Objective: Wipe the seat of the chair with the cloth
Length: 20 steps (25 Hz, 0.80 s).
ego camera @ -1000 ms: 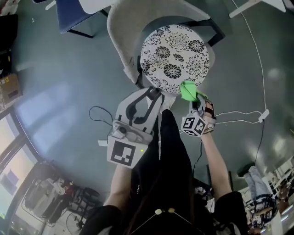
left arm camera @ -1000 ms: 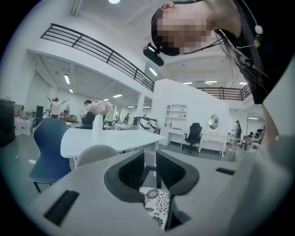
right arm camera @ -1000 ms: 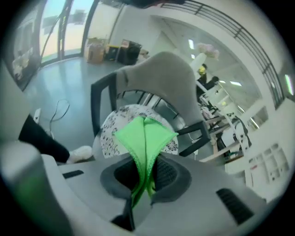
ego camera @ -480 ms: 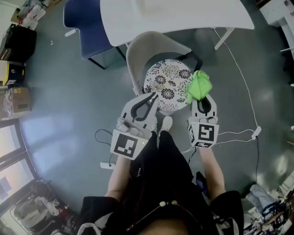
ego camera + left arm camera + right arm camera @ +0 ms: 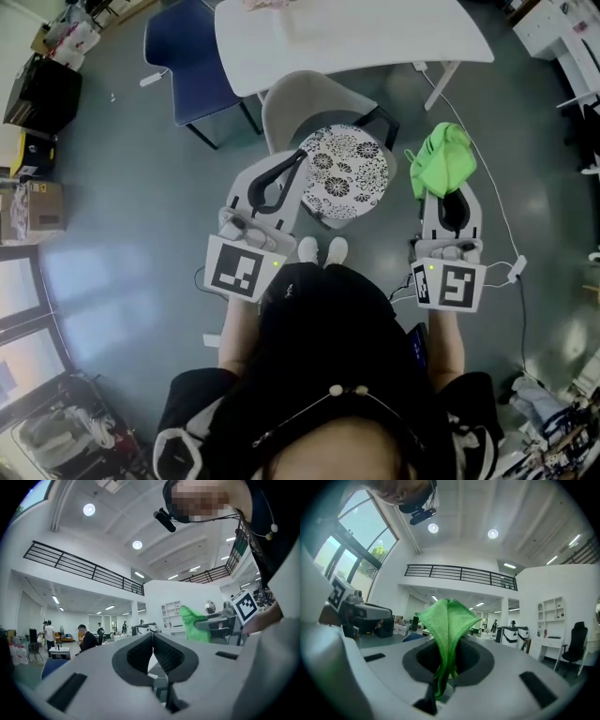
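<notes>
The green cloth (image 5: 442, 161) is hanging in the air, off to the right of the chair seat (image 5: 343, 172) and not touching it. The right gripper (image 5: 448, 192) is pinching the cloth tight between its two jaws, and the cloth is poking up out of them in a folded bunch (image 5: 447, 620). The left gripper (image 5: 298, 161) is floating over the left edge of the seat. Its jaws are pressing together at the tips with nothing between them (image 5: 153, 635). Both grippers are pointing up high, so their own views are showing the ceiling and the big room. The seat is round and white with black flowers on it. The chair's grey back (image 5: 300, 94) is tucking under the front edge of a white table (image 5: 356, 33). A blue chair (image 5: 187, 52) is standing by the table's left end. The person's white shoes (image 5: 322, 249) are standing on the grey floor (image 5: 122, 187), just in front of the seat.
</notes>
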Tool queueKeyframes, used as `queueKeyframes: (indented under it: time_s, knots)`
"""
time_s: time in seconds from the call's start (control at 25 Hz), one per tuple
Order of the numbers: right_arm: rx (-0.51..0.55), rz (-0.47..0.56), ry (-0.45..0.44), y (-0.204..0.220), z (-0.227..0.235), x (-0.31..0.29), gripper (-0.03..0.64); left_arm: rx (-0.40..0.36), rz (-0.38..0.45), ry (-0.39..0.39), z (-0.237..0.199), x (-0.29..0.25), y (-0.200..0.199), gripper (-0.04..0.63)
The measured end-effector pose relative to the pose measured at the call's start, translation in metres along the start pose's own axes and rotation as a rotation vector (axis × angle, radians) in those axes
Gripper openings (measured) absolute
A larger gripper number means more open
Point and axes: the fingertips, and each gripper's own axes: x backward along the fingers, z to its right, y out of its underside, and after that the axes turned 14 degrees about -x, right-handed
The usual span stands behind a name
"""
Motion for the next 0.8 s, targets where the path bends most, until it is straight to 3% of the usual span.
queueKeyframes:
  time_s: [0.36,0.8]
  knots:
    - [0.007,0.081,-0.013,-0.030,-0.013,0.018,0.048,-0.055,0.086,-0.057,-0.019,0.013,-0.031,0.008]
    - [0.014,0.072,-0.005,-0.032,-0.014,0.014,0.048,-0.061,0.088,-0.026,-0.015,0.011,-0.033,0.008]
